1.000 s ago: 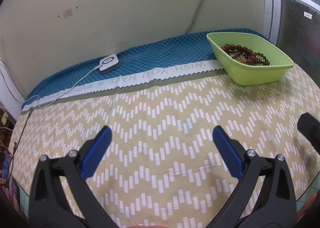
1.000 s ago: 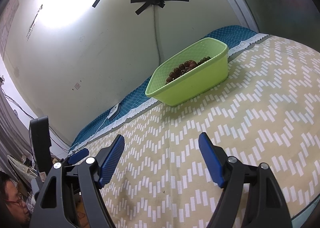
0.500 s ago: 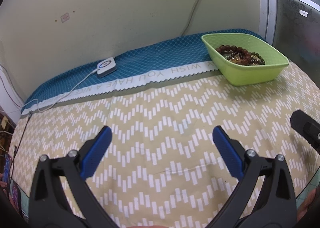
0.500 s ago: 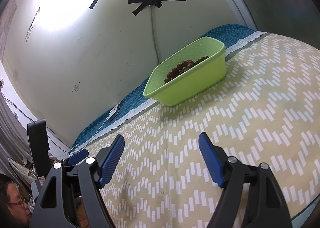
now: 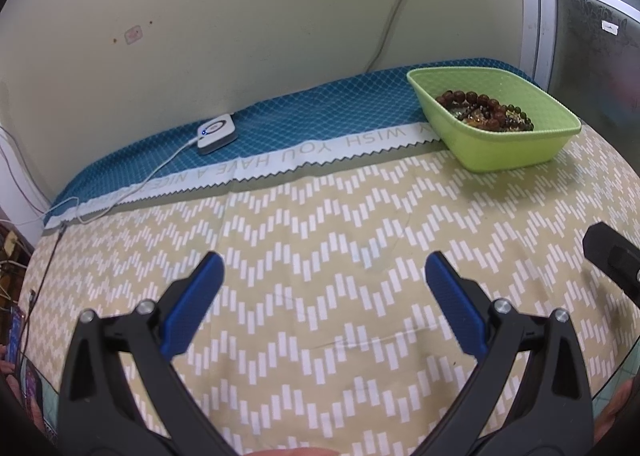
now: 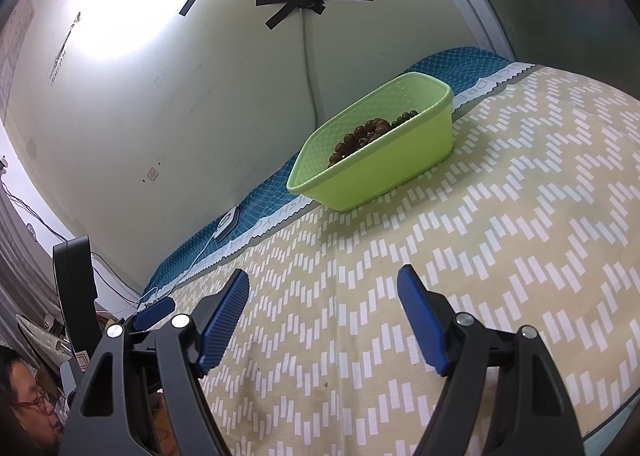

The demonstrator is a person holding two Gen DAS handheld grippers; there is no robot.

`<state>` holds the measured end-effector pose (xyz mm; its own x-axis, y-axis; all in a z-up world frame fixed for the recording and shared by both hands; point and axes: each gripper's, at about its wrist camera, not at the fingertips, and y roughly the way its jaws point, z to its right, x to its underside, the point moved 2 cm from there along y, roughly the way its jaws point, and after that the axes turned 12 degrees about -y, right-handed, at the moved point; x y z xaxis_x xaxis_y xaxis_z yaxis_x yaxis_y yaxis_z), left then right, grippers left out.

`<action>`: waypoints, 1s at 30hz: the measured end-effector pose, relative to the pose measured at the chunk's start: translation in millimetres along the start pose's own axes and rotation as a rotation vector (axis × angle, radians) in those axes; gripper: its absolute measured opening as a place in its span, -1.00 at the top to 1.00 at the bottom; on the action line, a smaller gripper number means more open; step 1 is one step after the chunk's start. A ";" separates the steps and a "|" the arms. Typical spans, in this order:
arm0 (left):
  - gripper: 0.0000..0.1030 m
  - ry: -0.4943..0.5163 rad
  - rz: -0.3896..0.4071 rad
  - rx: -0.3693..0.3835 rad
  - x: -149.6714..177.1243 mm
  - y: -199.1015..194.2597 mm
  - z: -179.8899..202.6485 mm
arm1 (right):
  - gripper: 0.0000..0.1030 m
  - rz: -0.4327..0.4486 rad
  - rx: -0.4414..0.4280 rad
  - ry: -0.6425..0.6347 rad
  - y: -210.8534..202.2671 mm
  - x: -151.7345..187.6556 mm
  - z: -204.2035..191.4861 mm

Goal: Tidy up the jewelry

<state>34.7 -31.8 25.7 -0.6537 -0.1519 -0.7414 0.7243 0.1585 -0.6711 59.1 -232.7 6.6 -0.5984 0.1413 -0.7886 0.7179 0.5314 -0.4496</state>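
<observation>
Jewelry (image 5: 484, 111): strands of brown and dark green beads heaped in a green basket (image 5: 516, 149), which stands at the far right of the bench (image 5: 320, 256), straddling the boundary between the chevron-patterned cloth (image 5: 304, 240) and the blue runner (image 5: 320, 123) along the wall edge. Individual pieces cannot be separated at this range; the heap may hold several bracelets. The basket's long axis runs roughly along the far edge of the bench, its near wall facing both tools.

Left gripper (image 5: 322, 288): fingers spread wide, nothing between them, poised over bare cloth near the front edge; the basket lies ahead and well to its right. Right gripper (image 6: 322, 298): fingers likewise apart and empty, over the cloth near the front edge, with the basket ahead and slightly right of its pointing line, well apart from the fingertips. Judged from both views, the right gripper has the more direct line to the beads, reaching forward over the near wall.

Small white device (image 5: 216, 133) with its cable rests on the runner toward the far left.
</observation>
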 end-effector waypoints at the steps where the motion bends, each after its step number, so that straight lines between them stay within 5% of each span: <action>1: -0.88 0.001 -0.001 0.001 0.0 0.1 -0.1 | -0.01 0.000 0.001 -0.001 0.1 0.1 -0.2; 30: -0.88 0.020 -0.003 0.017 2.8 -6.4 6.1 | -0.01 -0.014 0.017 -0.014 3.6 -2.4 4.3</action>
<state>29.5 -39.2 28.0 -0.6601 -0.1331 -0.7393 0.7257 0.1411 -0.6734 64.6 -234.7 5.0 -0.6034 0.1220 -0.7880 0.7154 0.5193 -0.4674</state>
